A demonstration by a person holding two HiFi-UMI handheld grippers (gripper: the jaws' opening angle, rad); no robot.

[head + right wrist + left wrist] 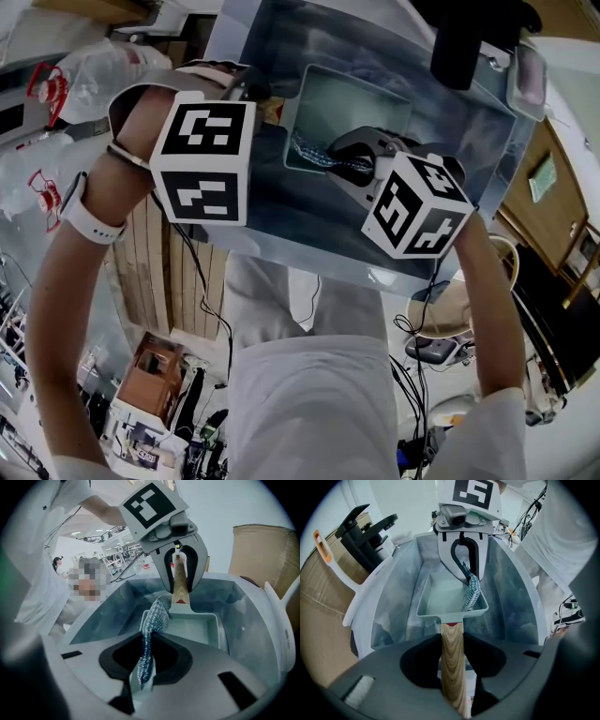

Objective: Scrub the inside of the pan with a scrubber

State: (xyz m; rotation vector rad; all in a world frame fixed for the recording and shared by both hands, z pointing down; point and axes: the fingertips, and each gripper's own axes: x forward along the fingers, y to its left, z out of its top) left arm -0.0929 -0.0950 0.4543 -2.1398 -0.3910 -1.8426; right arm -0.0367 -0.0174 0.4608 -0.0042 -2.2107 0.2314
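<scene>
Pointing handle-first into the clamped left hand-held gripper [453, 644], pan [439, 598]; scrubber [157, 613] pinched by right hand-held gripper [147, 645].

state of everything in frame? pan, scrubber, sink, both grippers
pan, open side up, down in the sink.
scrubber, pinched, its free end against the pan's inner wall.
sink, holds the pan.
left gripper, shut on the pan's handle.
right gripper, shut on the scrubber.
</scene>
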